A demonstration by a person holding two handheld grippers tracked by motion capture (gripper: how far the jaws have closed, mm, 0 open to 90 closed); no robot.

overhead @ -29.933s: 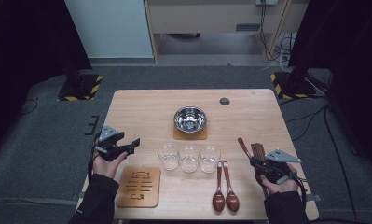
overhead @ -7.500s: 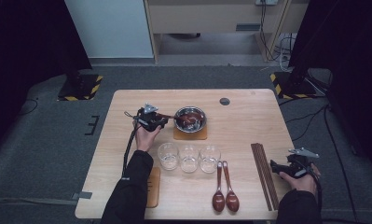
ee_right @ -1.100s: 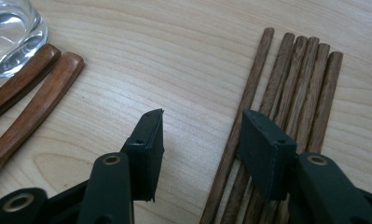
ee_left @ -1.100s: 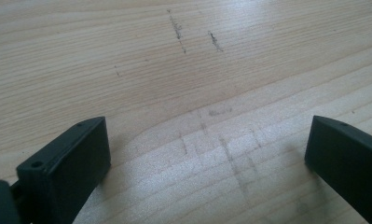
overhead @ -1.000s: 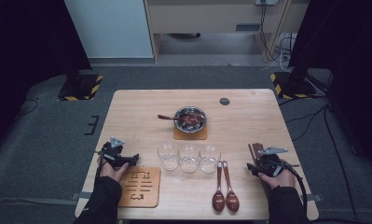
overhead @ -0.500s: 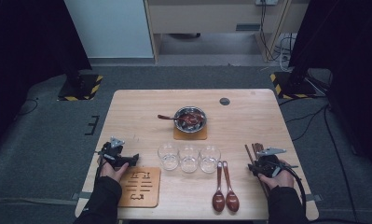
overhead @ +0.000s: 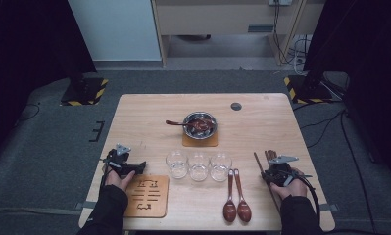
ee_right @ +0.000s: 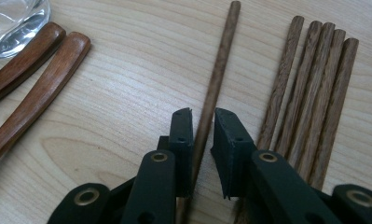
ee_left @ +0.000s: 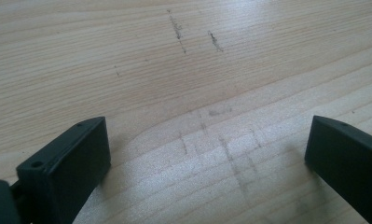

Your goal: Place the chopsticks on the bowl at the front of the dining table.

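My right gripper (ee_right: pixel 203 126) rests low on the table at the near right (overhead: pixel 270 173). Its jaws have just been closing around a single dark wooden chopstick (ee_right: pixel 216 79), which lies between them. The left pad touches it and a sliver of gap shows at the right pad. This chopstick (overhead: pixel 259 164) lies slanted to the left of a bundle of several chopsticks (ee_right: pixel 314 93). My left gripper (ee_left: pixel 207 154) stands wide open over bare wood at the near left (overhead: pixel 139 167), with nothing between its jaws.
Two wooden spoons (overhead: pixel 236 196) lie left of the right gripper, and their handles (ee_right: pixel 39 74) show close by. Three glass cups (overhead: pixel 199 165) stand in a row mid-table. A steel bowl (overhead: pixel 200 124) with a spoon sits on a coaster behind them. A carved wooden trivet (overhead: pixel 146 196) lies by the left hand.
The right gripper's jaws have narrowed around one chopstick, which now lies slanted apart from the bundle. Both hands have stayed where they were.
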